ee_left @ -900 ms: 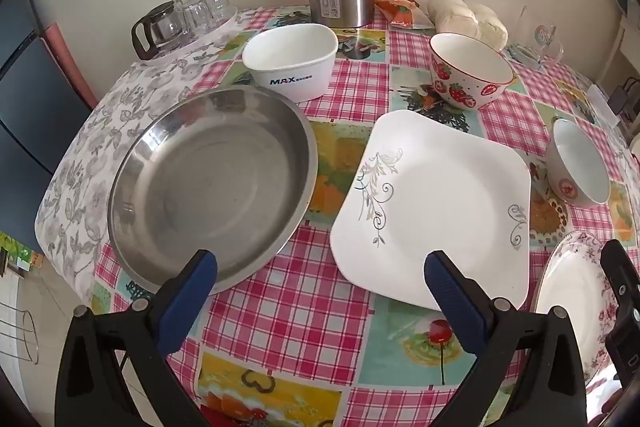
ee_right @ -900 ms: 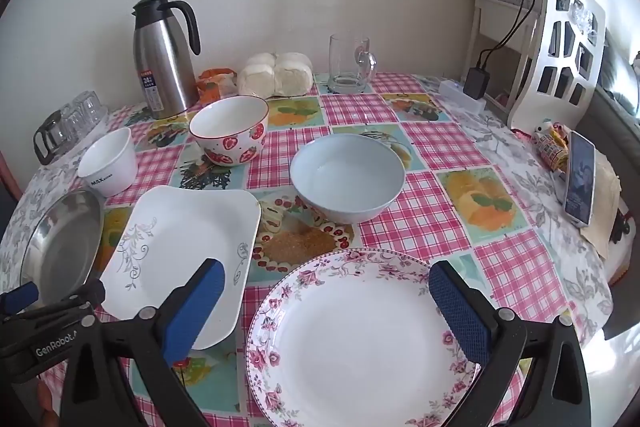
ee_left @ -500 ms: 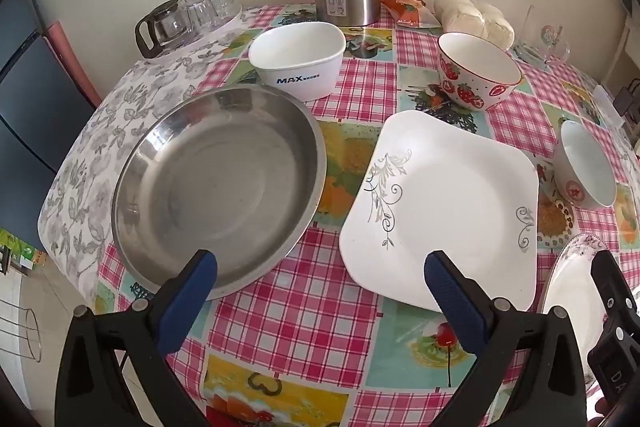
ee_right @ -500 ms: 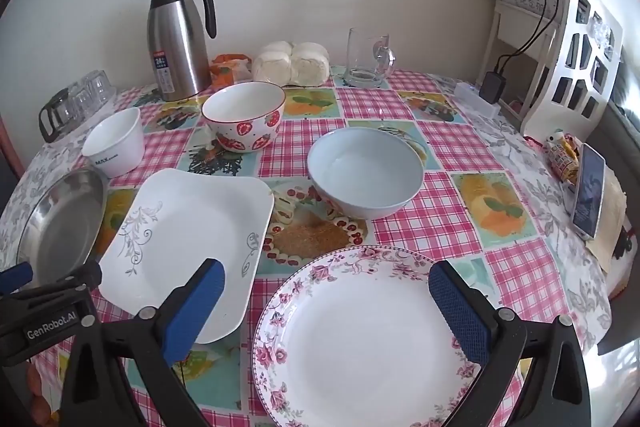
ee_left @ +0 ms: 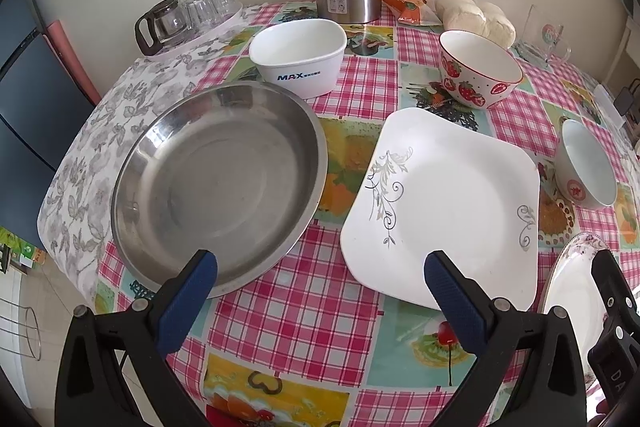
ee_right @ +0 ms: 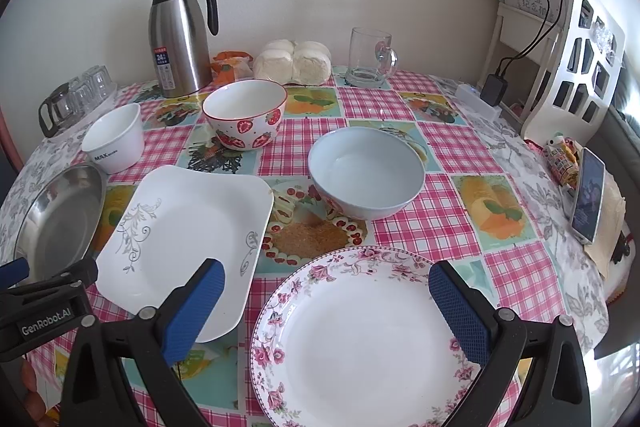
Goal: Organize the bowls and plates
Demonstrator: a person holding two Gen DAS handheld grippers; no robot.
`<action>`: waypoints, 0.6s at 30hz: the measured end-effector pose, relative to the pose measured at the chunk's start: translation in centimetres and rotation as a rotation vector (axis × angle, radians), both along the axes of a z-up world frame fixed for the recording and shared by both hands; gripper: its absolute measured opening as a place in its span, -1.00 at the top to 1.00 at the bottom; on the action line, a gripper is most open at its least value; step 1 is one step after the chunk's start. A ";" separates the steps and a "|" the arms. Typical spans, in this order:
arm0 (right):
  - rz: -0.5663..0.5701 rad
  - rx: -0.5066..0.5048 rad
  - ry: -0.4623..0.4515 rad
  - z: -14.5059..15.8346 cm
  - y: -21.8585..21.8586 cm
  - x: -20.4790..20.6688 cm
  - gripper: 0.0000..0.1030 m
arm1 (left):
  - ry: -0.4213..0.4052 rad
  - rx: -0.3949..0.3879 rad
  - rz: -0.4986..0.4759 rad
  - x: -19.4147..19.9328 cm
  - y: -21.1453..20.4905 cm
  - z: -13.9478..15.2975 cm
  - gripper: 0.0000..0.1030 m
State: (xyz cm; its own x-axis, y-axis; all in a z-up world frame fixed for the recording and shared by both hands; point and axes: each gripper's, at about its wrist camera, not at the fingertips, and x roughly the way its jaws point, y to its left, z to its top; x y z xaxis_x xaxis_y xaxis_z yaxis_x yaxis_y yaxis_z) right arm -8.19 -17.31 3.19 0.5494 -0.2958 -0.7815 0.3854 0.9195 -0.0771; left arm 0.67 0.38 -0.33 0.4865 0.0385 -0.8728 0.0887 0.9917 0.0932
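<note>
Looking down at the table point(ee_left: 296, 311): both grippers hang above its near edge, holding nothing.
Left gripper point(ee_left: 320, 279): fingers spread wide, with only bare checked cloth between them.
Steel plate point(ee_left: 216, 183): just ahead of the left gripper's left finger; its near rim sits close to the table edge.
Square white plate point(ee_left: 448, 203): just ahead of the left gripper's right finger, a gap of cloth between it and the steel plate.
Right gripper point(ee_right: 326, 289): fingers spread wide, over the near half of the flower plate.
Flower plate point(ee_right: 364, 339): under the right gripper, its near rim right at the table edge.
Blue bowl point(ee_right: 366, 173): past the flower plate, apart from it.
Strawberry bowl point(ee_right: 245, 115): farther back, to the left.
White MAX bowl point(ee_right: 114, 139): far left, just behind the steel plate.
Open room: free cloth lies to the right of the blue bowl and flower plate.
Back edge: a steel jug point(ee_right: 180, 35), buns point(ee_right: 294, 61) and a glass mug point(ee_right: 370, 57) line the wall.
</note>
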 end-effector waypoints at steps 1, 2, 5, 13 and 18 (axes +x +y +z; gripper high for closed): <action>0.000 0.000 0.000 0.0 0.0 0.0 -1.00 | 0.001 -0.001 0.000 0.0 0.0 0.0 -1.00; 0.000 0.001 0.000 0.0 0.0 0.0 -1.00 | 0.002 -0.001 0.001 0.0 0.0 0.0 -1.00; 0.000 0.002 0.001 0.0 0.0 0.0 -1.00 | 0.008 -0.004 0.003 0.1 0.0 -0.1 -1.00; 0.000 0.003 0.003 -0.1 0.0 0.1 -1.00 | 0.012 -0.009 0.007 0.0 0.3 -0.2 -1.00; 0.000 0.003 0.003 -0.1 0.0 0.1 -1.00 | 0.013 -0.009 0.008 0.0 0.4 -0.1 -1.00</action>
